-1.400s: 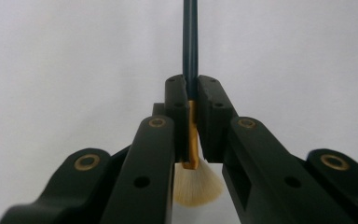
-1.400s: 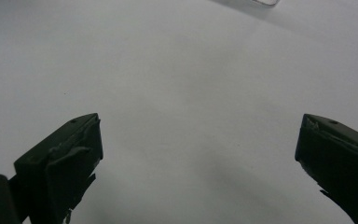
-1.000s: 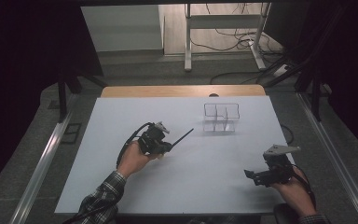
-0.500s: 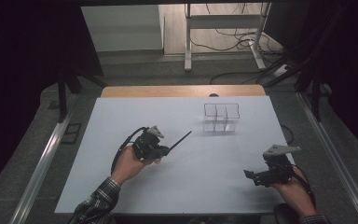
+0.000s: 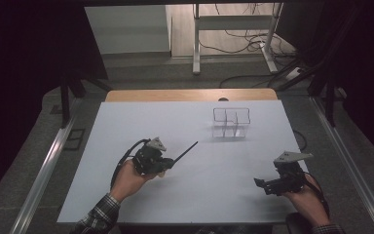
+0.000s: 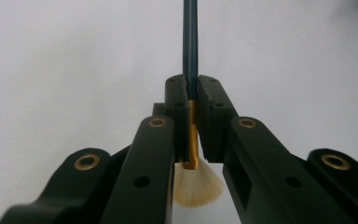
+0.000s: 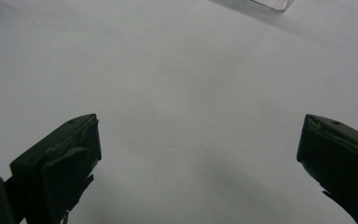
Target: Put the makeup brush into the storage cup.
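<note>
One fan-bristled brush [image 6: 190, 56] with gold ferrule sits clamped in left tongs [image 6: 192, 100].

We see a matt white table top [image 5: 126, 195] with a strip of bare wood [image 5: 190, 95] at its far edge. The clear, glossy plastic organiser [image 5: 231, 122] stands on it. The left gripper [image 6: 192, 100] is matt black plastic with brass-coloured rivets, clamped on a brush [image 6: 190, 42] with a smooth dark handle, a shiny gold metal ferrule and soft pale bristles.
</note>
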The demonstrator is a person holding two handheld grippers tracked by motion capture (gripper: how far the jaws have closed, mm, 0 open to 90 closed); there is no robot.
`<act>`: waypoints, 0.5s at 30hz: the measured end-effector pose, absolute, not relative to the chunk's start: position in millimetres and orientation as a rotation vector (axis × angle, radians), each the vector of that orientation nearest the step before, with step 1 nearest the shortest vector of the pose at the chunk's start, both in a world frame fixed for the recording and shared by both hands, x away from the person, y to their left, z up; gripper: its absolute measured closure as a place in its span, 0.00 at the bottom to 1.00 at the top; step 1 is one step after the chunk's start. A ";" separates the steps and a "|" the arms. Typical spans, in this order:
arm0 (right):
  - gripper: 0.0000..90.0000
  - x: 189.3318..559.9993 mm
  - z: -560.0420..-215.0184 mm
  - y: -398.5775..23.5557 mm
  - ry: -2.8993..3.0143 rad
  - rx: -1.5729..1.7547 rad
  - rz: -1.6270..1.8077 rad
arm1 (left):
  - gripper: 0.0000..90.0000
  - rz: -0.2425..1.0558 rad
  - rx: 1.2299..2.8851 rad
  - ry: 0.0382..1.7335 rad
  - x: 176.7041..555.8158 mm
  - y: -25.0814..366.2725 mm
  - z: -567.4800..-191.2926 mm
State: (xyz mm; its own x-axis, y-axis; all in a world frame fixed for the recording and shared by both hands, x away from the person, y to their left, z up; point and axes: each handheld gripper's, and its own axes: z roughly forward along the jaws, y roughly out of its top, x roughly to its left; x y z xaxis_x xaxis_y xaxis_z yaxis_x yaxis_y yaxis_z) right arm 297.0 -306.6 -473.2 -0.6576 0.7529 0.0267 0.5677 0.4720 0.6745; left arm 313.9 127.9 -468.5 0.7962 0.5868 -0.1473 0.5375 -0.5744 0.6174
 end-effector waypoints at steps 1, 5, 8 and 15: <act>0.00 297.0 -473.0 -306.6 2.449 1.121 0.967 | 0.93 0.099 2.310 0.824 312.3 129.0 -468.3; 0.00 296.5 -473.0 -305.5 2.450 1.113 0.966 | 0.93 0.106 2.307 0.818 304.7 131.3 -468.9; 0.00 296.2 -472.5 -304.9 2.451 1.103 0.964 | 0.93 0.103 2.300 0.813 300.3 132.1 -469.1; 0.00 295.2 -471.9 -302.7 2.450 1.092 0.962 | 0.93 0.087 2.298 0.794 286.5 131.2 -469.6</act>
